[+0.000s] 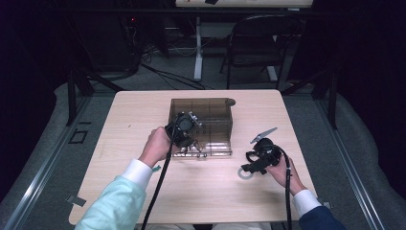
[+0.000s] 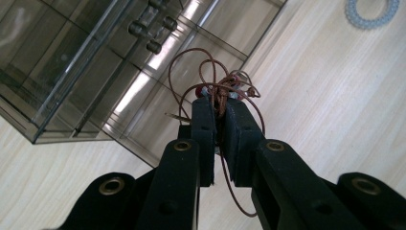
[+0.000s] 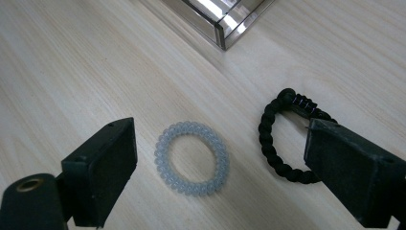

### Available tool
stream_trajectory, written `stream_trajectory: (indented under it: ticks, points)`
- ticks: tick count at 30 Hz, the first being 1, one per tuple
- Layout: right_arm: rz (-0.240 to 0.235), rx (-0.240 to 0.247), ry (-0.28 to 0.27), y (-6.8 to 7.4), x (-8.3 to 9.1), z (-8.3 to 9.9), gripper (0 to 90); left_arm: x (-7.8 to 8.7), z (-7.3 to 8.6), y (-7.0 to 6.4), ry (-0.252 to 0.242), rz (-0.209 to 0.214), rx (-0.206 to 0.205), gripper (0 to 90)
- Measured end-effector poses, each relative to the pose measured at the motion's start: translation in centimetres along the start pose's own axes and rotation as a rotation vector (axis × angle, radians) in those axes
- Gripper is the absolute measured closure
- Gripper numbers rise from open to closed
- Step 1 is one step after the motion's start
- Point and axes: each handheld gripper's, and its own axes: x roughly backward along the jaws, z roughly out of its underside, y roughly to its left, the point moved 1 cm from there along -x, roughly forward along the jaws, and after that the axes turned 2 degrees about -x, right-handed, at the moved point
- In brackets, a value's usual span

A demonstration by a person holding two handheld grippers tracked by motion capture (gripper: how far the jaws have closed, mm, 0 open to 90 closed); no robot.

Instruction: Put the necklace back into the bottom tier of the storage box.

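Standing by the pale wooden table (image 1: 201, 191), I watch a person work with a gripper in each hand. The left gripper (image 2: 218, 103) has its two black jaws pressed nearly together on a tangle of thin brown cord (image 2: 218, 86), a small bundle of loops with a red bead or two caught in it; one loose strand hangs down between the jaws. That bundle is held up off the table, just over the near edge of a smoky clear plastic organiser box (image 2: 72, 72) with a grid of compartments inside. From the high view, the left gripper (image 1: 184, 129) sits at the box's front left part, with the person's left hand (image 1: 155, 146) wrapped around it.

Off to the right, well apart from the box (image 1: 203, 124), the right gripper (image 3: 220, 163) has its jaws spread wide, holding nothing. Between them on the table lies a pale, translucent coiled hair tie (image 3: 191, 157), flat and apart from both jaws. Just beside it lies a black braided bracelet (image 3: 282, 139), whose far side runs under or behind the jaw nearer to it; whether they touch, I cannot tell. A corner of the box (image 3: 222, 21) shows farther off.
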Motion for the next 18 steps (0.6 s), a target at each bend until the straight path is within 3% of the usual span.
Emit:
stream_trajectory:
  ticks: [18]
  points:
    - [-0.005, -0.007, -0.007, 0.0, 0.0, 0.1, 10.6, -0.7, -3.4, 1.4, -0.001, -0.027, -0.025, 83.8]
